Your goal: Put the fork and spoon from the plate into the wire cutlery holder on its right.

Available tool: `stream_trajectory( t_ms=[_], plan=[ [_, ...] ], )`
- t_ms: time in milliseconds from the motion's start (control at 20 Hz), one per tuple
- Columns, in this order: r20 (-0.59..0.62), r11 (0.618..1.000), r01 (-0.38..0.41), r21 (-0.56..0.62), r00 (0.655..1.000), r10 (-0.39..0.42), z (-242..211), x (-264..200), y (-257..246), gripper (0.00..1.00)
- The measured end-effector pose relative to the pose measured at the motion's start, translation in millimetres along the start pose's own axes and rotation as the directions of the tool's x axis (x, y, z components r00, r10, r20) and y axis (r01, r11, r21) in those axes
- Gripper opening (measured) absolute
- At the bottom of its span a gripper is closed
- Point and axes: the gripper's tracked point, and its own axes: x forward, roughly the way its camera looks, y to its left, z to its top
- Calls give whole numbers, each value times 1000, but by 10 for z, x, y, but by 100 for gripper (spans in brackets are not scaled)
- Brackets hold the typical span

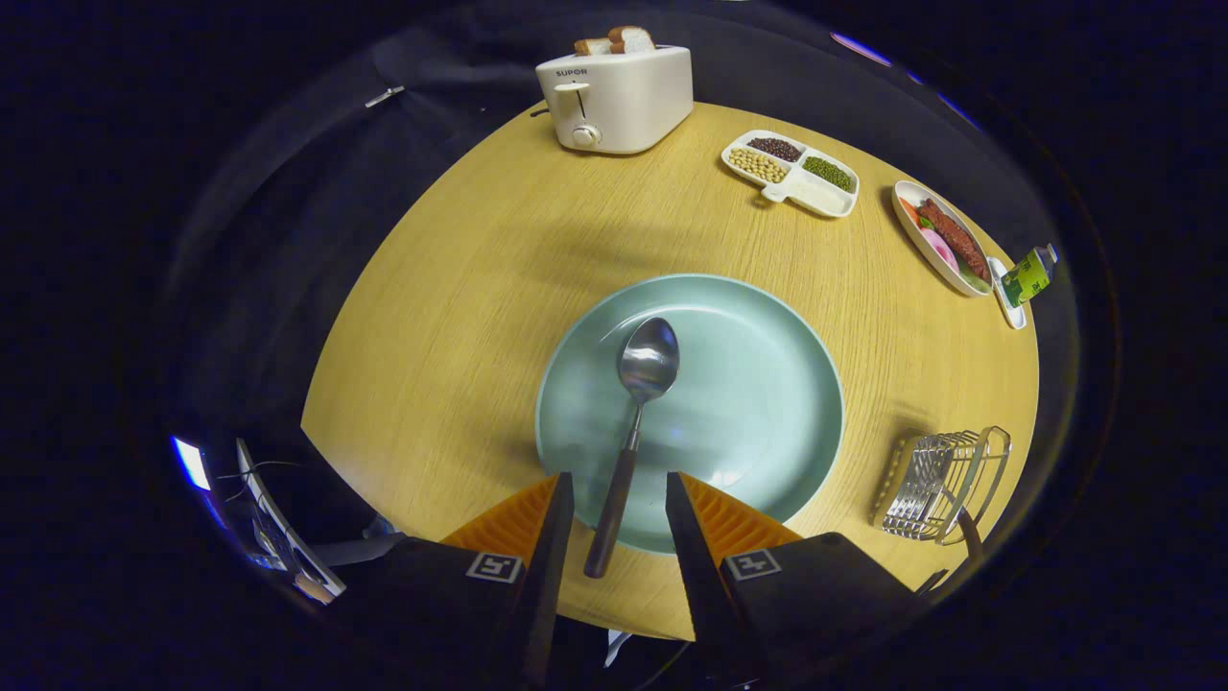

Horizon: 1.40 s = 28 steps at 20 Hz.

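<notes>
Fingers: both fingers (554, 537) stood apart, jaws wide, the gripper (619, 523) pressing on nothing and straddling the dark handle.
Spoon: the spoon (633, 422) lay on the plate, bowl up near the plate's middle, handle running back between the fingers and hanging out over the near rim above the table.
Fork: none lay on the plate; a dark handle seemed to stick out of the holder, though I couldn't say what it belonged to.
Handling: by the look of it, a light, stiff piece; polished metal bowl likely slippery, dark handle the better place to pinch, right where it cleared the rim.
Plate: the pale green plate (767, 461) sat just ahead of the fingers, glazed and shallow; its raised rim could catch a fingertip coming in low.
Holder: the wire cutlery holder (935, 485) sat to the plate's right, near the table's edge, apart from the plate.
Open room: bare wood lay between plate and holder, a clear lane for the carry.
Table edge: the round table (460, 317) fell away close behind the holder, so little margin there.
Far side: a toaster (614, 101), a divided dish of beans (791, 173) and a food tray (945, 240) stood well beyond the plate, out of the way.
</notes>
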Motion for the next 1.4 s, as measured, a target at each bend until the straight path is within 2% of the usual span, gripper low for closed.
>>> stream_trajectory(
  t_ms=[200,300,400,550,850,1200,1400],
  plan=[
    [-45,999,29,16,999,-28,-43,240,-36,47],
    [-72,999,42,17,997,-41,-103,349,-69,48],
    [-77,998,64,20,995,-62,-127,376,-135,16],
    [-61,999,47,17,997,-45,-100,321,-161,9],
    [2,996,-37,87,999,37,101,-68,-242,9],
    [70,993,-99,64,993,94,372,-1023,-803,9],
    [21,999,-45,1,999,45,219,-1585,-1436,9]
  ],
)
